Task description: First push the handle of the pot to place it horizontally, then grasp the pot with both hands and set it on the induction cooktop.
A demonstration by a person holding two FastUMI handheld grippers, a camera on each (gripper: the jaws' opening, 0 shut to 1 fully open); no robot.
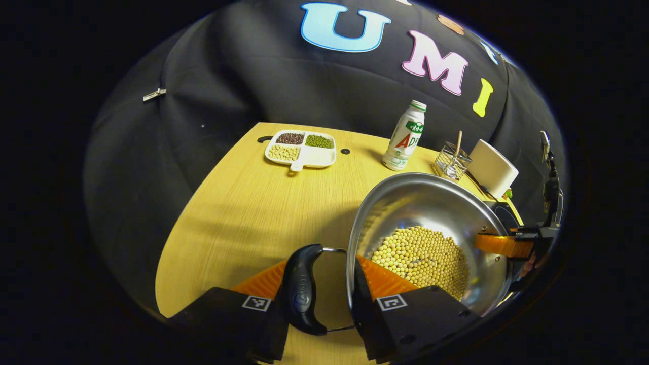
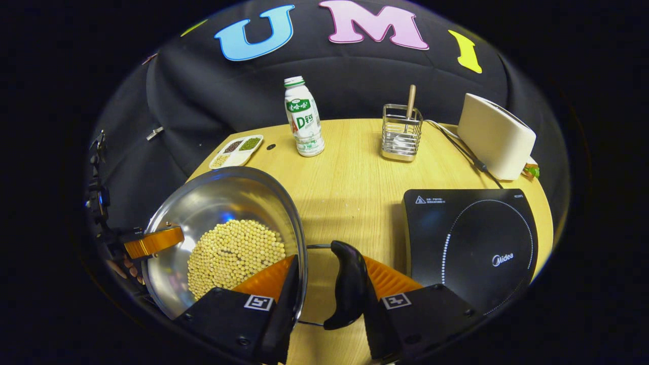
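In the left gripper view, the left hand-held gripper [image 1: 320,294] straddles the pot [image 1: 431,238] at its rim: one finger lies outside the near black side handle [image 1: 303,290], the other inside the bowl over the soybeans [image 1: 423,261]. The jaws are partly open, and I cannot tell whether both press on the pot. At 3 o'clock the other gripper's finger reaches over the far rim.

In the right gripper view, the right hand-held gripper [image 2: 324,296] stands the same way on the opposite side: one finger inside the pot [image 2: 228,238], the other outside the black side handle [image 2: 347,291]. Its jaws are also partly open, and the grip is unclear. The induction cooktop [image 2: 471,243] lies on the bench [image 2: 350,187] at 3 o'clock, apart from the pot. Toward 12 o'clock stand a bottle [image 2: 303,116], a wire holder [image 2: 402,133] and a white appliance [image 2: 494,137]; a divided tray [image 2: 237,150] sits at 11 o'clock.
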